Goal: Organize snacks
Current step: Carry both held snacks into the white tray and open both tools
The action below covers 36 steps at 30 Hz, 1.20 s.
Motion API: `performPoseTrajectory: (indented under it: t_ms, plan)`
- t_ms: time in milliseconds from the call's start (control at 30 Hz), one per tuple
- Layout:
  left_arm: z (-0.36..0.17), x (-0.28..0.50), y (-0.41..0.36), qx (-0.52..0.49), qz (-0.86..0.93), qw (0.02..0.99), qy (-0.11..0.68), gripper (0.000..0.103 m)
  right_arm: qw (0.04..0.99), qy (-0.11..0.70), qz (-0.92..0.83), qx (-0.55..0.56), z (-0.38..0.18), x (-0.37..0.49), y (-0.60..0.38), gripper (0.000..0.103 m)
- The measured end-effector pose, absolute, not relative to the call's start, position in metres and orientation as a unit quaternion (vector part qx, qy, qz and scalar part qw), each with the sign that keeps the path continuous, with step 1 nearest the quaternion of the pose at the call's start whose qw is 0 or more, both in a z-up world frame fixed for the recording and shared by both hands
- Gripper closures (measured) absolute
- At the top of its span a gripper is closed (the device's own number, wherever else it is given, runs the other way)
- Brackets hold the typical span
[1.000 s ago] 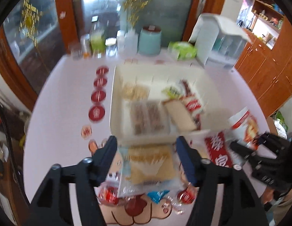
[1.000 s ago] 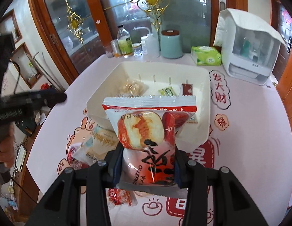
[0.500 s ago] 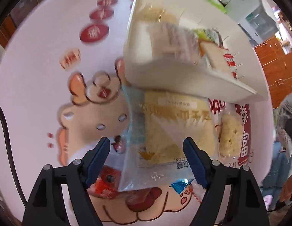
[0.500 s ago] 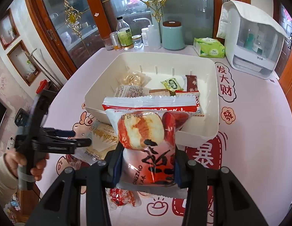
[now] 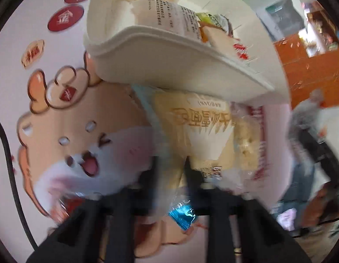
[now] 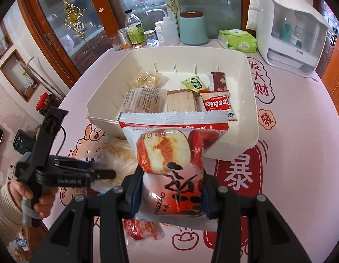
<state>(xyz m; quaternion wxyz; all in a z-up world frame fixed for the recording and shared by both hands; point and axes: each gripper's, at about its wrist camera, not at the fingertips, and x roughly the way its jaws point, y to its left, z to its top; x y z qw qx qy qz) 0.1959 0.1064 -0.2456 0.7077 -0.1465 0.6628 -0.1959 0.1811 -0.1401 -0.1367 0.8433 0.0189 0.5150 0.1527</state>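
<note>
The round table (image 6: 300,114) wore a pink cloth printed with cartoon animals, and a cream bin (image 6: 248,100) sat on it with wafers and small packets already inside. Your right gripper (image 6: 171,188) was clamped on the lower half of a red-and-white jujube bag (image 6: 169,153), which stood upright in front of the bin's near wall. Your left gripper (image 5: 170,171) had its fingers drawn in narrow around the near edge of a pale yellow bread packet (image 5: 200,131) that lay on the cloth against the bin; the left view was blurred, so whether they actually gripped it could not be told.
</note>
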Motion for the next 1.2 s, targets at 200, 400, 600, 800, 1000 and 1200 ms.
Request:
performPoseTrajectory:
  t_ms: [200,400,600,800,1000,1200]
  plan:
    - [-0.183,0.170,0.077,-0.046,-0.194,0.774,0.601,0.098,0.842,0.518,0.151,0.018,-0.141,0.183,-0.136,0.059]
    - [-0.094,0.150,0.076,0.001,-0.198,0.832,0.519,0.098,0.851,0.502,0.150,0.028,-0.127,0.185,-0.139,0.060]
    - [-0.007,0.163,0.084,0.005,-0.167,0.890,0.425,0.098,0.872,0.467,0.144,0.037,-0.094,0.195,-0.143,0.060]
    - [0.045,0.179,0.081,0.030,-0.132,0.923,0.360,0.097,0.897,0.418,0.137,0.037,-0.048,0.207,-0.143,0.059]
    - [0.060,0.204,0.068,0.048,-0.114,0.933,0.338,0.097,0.915,0.381,0.125,0.044,-0.010,0.226,-0.144,0.059]
    - [0.047,0.230,0.053,0.057,-0.109,0.928,0.351,0.092,0.919,0.375,0.117,0.040,0.002,0.251,-0.142,0.058]
